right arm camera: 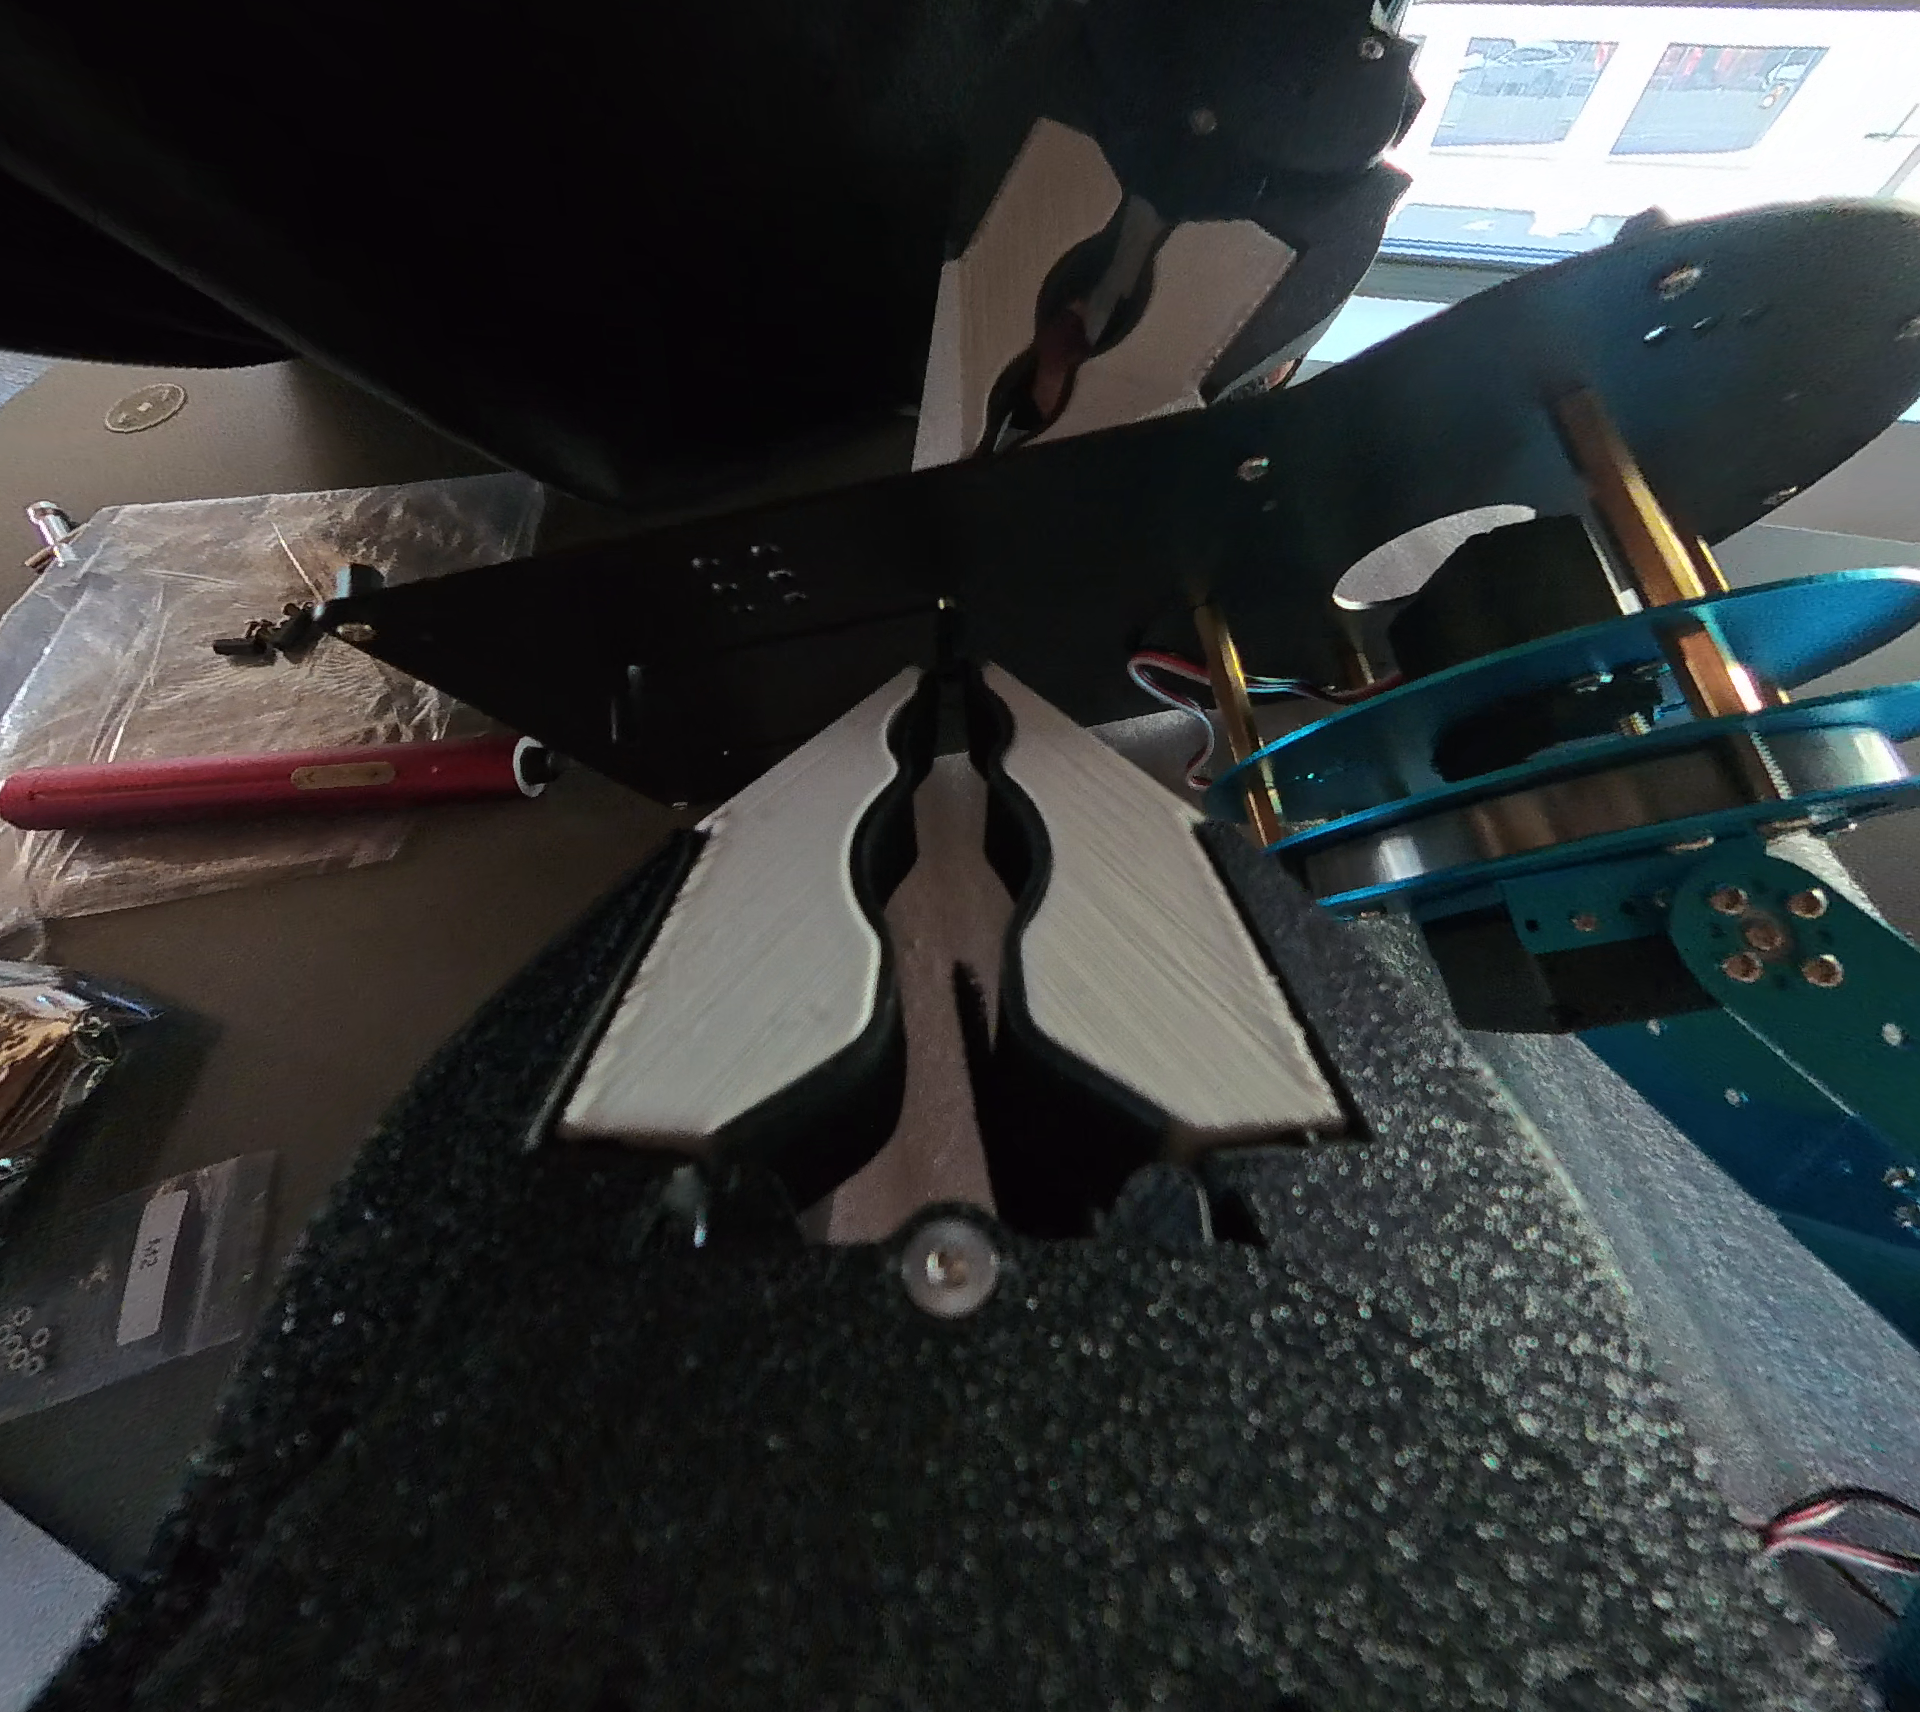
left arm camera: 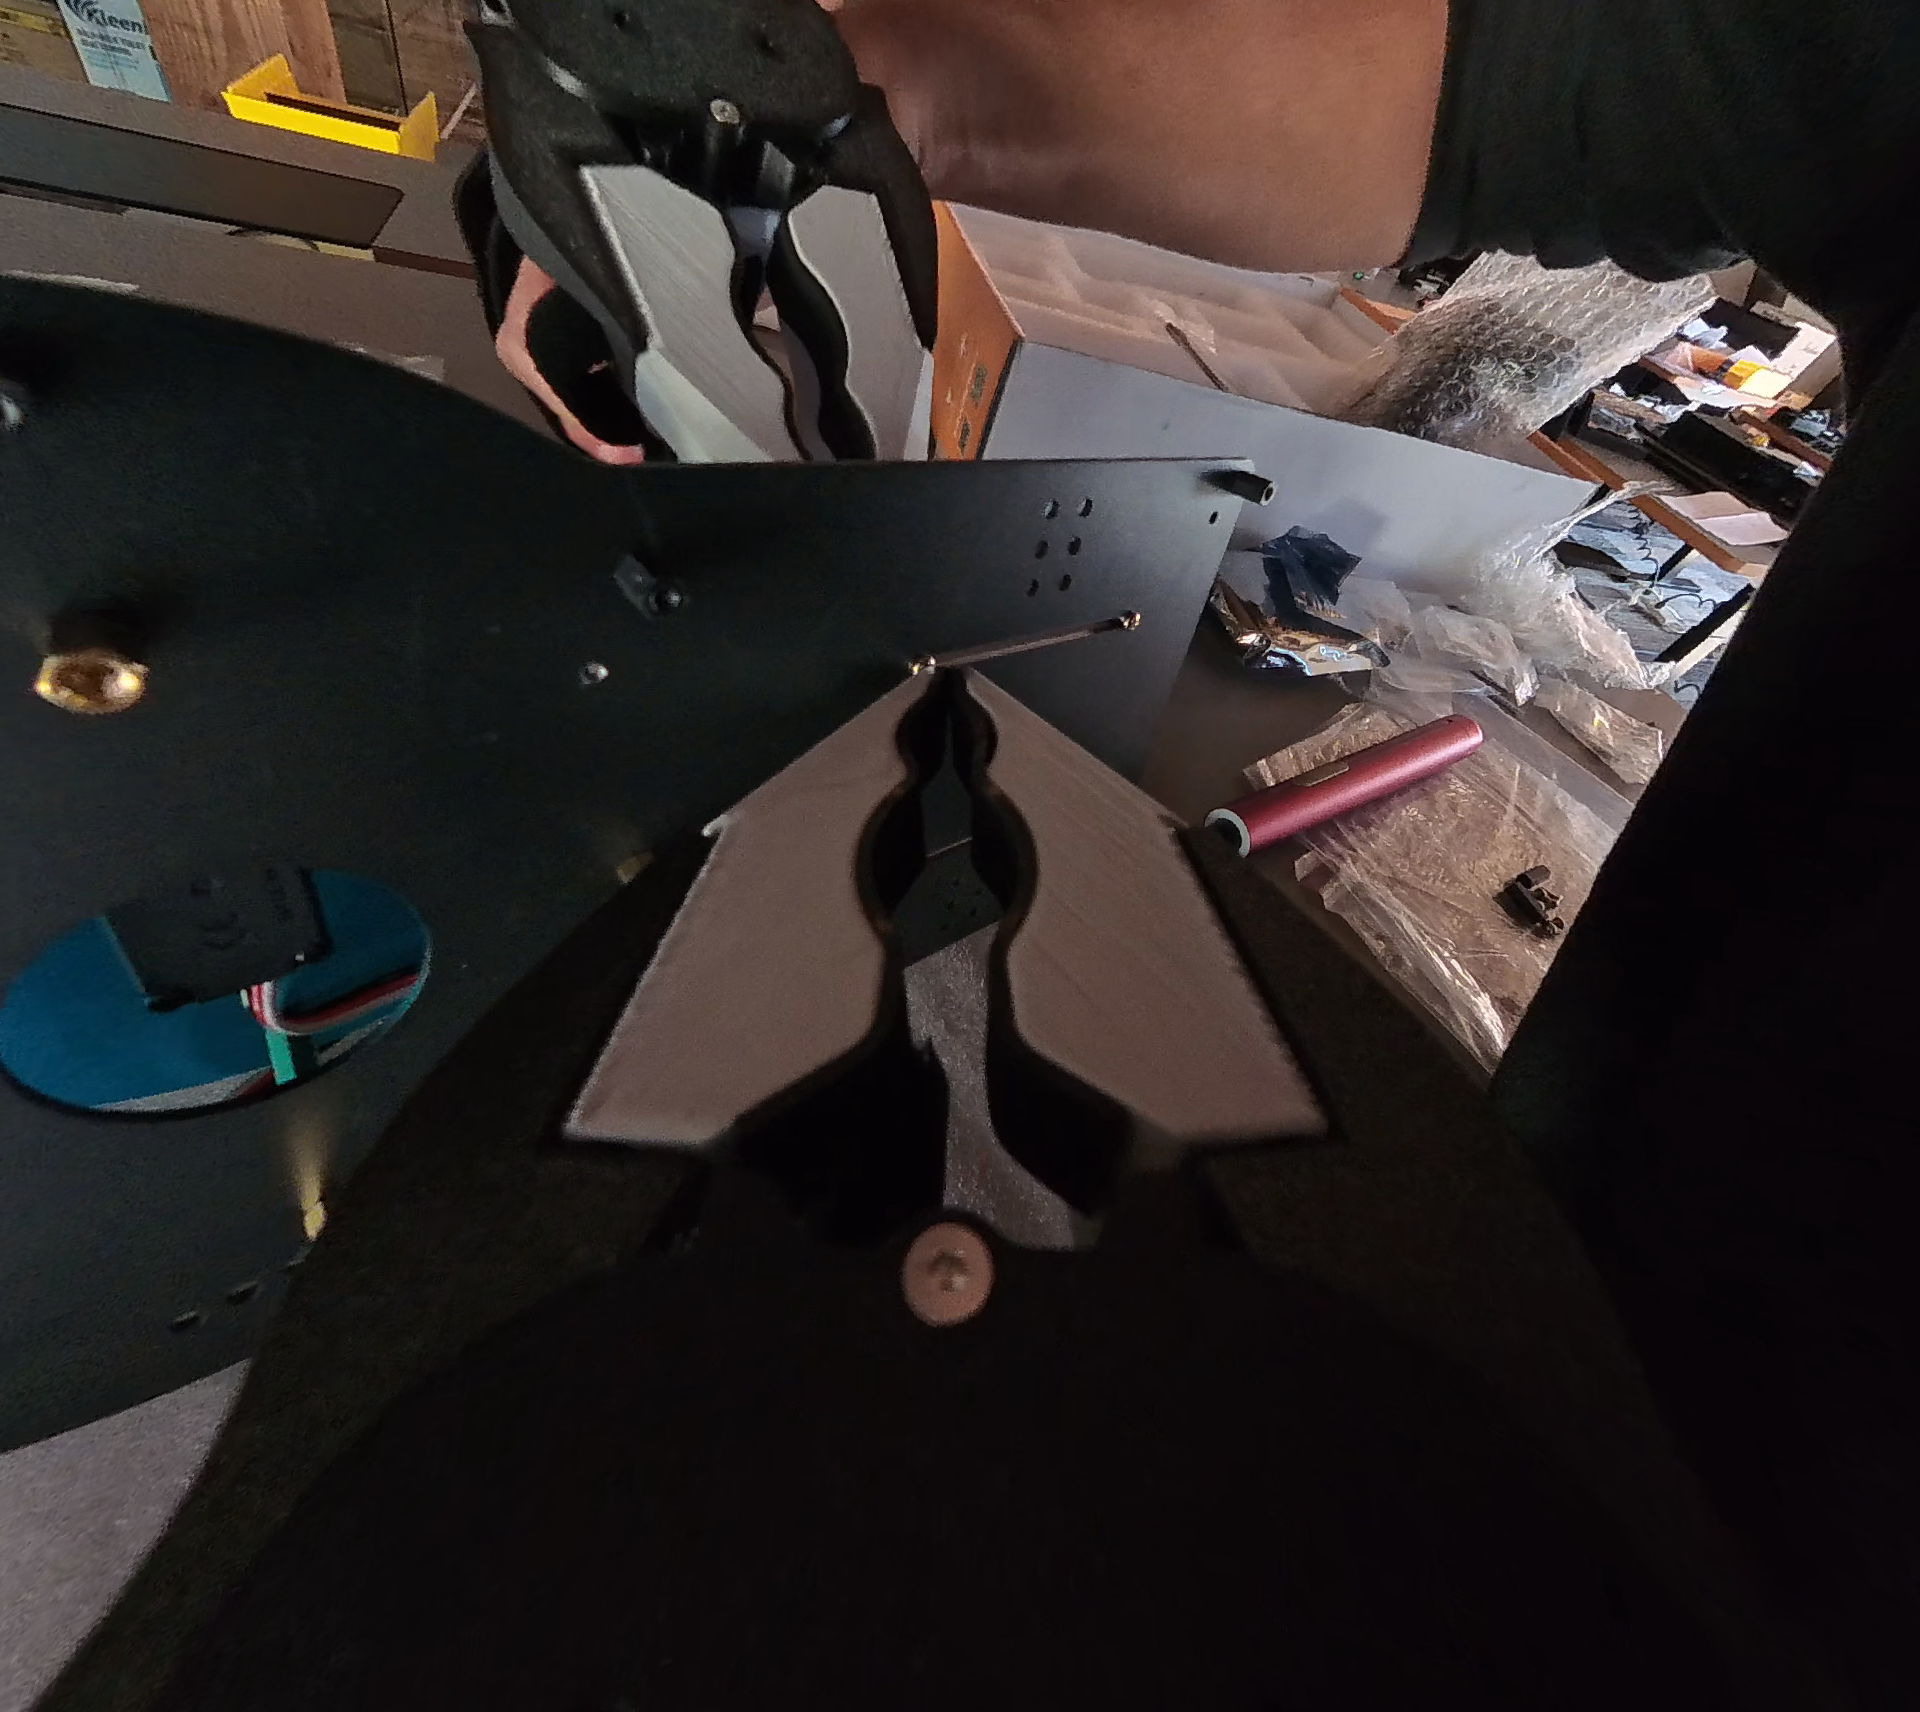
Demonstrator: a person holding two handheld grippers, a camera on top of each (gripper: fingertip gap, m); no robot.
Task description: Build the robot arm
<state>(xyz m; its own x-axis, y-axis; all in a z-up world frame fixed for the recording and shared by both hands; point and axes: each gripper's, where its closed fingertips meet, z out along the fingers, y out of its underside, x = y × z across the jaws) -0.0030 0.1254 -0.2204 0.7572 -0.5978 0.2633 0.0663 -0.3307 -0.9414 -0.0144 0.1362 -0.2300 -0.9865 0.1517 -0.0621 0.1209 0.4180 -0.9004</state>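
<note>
Two claws pinch one black plate [left arm camera: 883, 561] from opposite edges, left claw [left arm camera: 943, 686] and right claw [right arm camera: 948, 665] both clamped, keeping it lifted off the surface [right arm camera: 343, 924].

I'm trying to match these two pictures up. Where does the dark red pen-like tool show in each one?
Left wrist view: the dark red tool lies right of centre on clear plastic bags, beyond the black plate's corner.
Right wrist view: the same tool lies at the left edge, its tip beside the plate's lower corner.
Shared landmark: the black plate, gripped at opposite edges by both grippers.
</note>
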